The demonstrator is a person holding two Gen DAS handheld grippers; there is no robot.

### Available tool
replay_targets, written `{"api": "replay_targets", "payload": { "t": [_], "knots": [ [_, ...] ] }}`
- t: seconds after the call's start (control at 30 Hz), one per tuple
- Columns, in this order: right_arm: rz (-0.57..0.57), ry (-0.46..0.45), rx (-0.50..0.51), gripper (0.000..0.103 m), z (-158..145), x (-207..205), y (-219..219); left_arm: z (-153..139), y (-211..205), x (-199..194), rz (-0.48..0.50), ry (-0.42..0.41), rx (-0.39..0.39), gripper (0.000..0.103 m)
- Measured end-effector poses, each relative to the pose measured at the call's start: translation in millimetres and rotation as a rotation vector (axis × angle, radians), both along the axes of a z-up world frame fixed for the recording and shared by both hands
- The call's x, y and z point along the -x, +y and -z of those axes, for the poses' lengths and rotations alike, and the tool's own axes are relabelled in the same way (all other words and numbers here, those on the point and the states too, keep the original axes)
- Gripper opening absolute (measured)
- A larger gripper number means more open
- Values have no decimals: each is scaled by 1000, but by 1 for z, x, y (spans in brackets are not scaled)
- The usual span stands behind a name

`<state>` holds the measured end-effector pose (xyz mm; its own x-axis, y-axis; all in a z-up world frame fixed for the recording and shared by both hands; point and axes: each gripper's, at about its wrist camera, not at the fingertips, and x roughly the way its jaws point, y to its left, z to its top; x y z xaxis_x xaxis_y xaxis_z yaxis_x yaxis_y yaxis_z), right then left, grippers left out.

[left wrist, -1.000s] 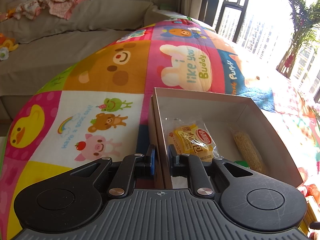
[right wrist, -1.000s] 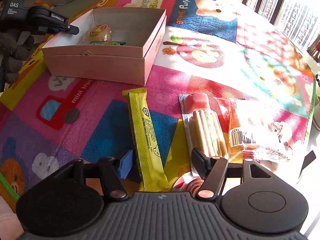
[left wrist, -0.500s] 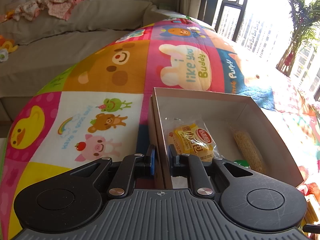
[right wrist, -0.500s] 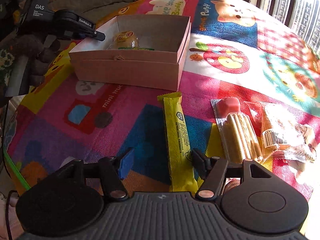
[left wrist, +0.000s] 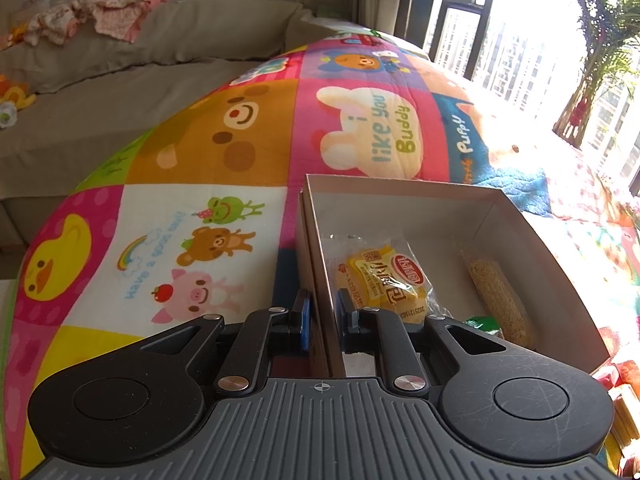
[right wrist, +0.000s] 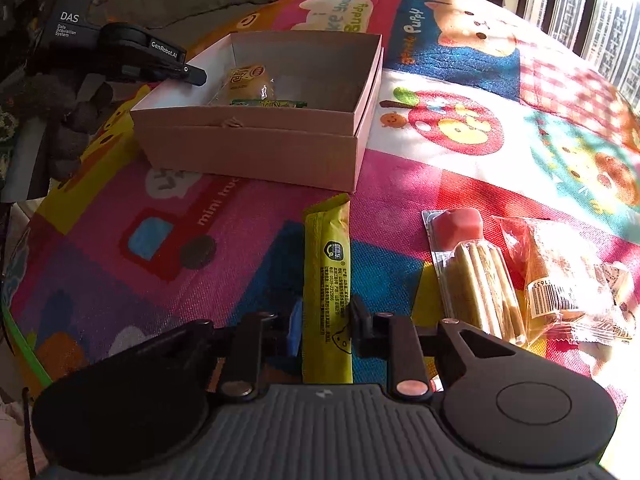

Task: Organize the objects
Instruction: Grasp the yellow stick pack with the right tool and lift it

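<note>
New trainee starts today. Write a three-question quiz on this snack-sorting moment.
1. True or false: the left tongs are clamped on a wall of the cardboard box.
2. Multiple choice: what lies between the fingers of the right tongs?
A. the long yellow snack bar
B. the pack of biscuit sticks
C. the clear bag with the barcode
3. Fill in: the yellow cake packet lies ____ the box.

Key: 1 true. 2 A; the fingers sit close on both sides of the bar, which lies on the mat; firm contact is hard to confirm. 3 inside.
</note>
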<state>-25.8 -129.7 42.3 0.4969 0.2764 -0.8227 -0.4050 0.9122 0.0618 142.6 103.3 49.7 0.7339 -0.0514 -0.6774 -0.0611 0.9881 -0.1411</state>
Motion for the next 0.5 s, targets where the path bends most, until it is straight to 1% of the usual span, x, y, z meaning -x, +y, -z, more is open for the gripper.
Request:
{"api": "replay_targets", "payload": {
  "t": [0.17, 0.23, 0.3, 0.37, 0.43, 0.5],
  "knots": [
    [-69, 53, -19, 21, -9, 18, 11, 0, 0, 0, 0, 0, -1, 15],
    [-92, 46, -31, 21, -17, 23, 14, 0, 0, 0, 0, 0, 0, 15],
    [-117, 17, -44, 21, -32, 26, 18, 0, 0, 0, 0, 0, 0, 15],
    [-122, -58, -64, 21, -57, 27, 17, 0, 0, 0, -1, -1, 0, 15],
    [-115, -114, -101, 21, -79, 22, 14, 0, -1, -1, -2, -1, 3, 15],
    [-95, -174, -144, 21, -104, 10, 11, 0, 0, 0, -2, -2, 7, 16]
  ]
}}
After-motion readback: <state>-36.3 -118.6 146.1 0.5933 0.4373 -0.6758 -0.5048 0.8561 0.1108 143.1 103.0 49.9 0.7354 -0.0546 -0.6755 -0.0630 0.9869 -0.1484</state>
